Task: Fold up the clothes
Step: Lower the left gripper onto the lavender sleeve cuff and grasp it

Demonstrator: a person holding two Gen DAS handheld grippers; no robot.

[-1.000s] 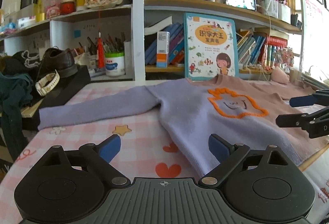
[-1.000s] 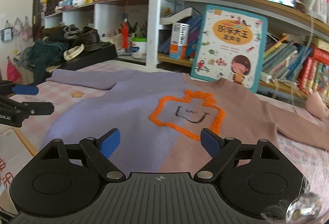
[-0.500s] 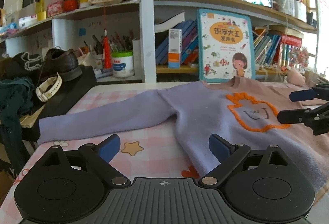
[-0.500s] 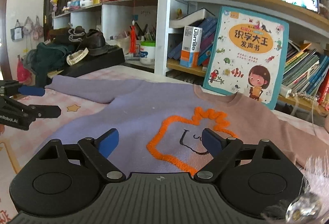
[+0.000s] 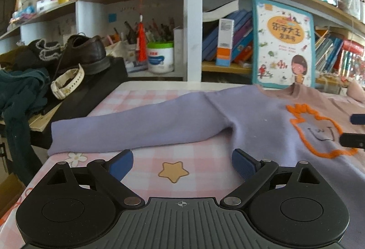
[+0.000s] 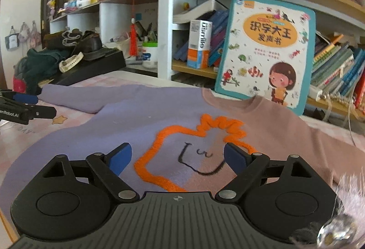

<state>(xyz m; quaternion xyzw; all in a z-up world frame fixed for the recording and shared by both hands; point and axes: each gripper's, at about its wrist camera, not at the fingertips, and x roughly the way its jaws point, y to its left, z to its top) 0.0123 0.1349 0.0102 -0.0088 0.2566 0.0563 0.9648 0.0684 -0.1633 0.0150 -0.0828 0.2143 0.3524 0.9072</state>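
A sweater, lilac on one half and dusty pink on the other, with an orange outlined figure on its chest, lies flat and face up on the pink checked tablecloth (image 5: 182,153). Its lilac sleeve (image 5: 127,130) stretches out to the left. My left gripper (image 5: 182,163) is open and empty, just in front of that sleeve, above a star print. My right gripper (image 6: 176,157) is open and empty, low over the sweater's chest (image 6: 182,157). The pink sleeve (image 6: 330,141) runs off to the right. Each gripper shows at the edge of the other's view.
A black box (image 5: 91,93) with a shoe, a watch and dark clothes stands at the table's left edge. Behind the table stands a bookshelf with a children's book (image 6: 264,52) leaning at the collar, a white tub (image 5: 159,57) and many books.
Both grippers have moved forward and to the left. The left one now faces the lilac sleeve instead of the hem. The right one has come closer over the chest. Both stay open.
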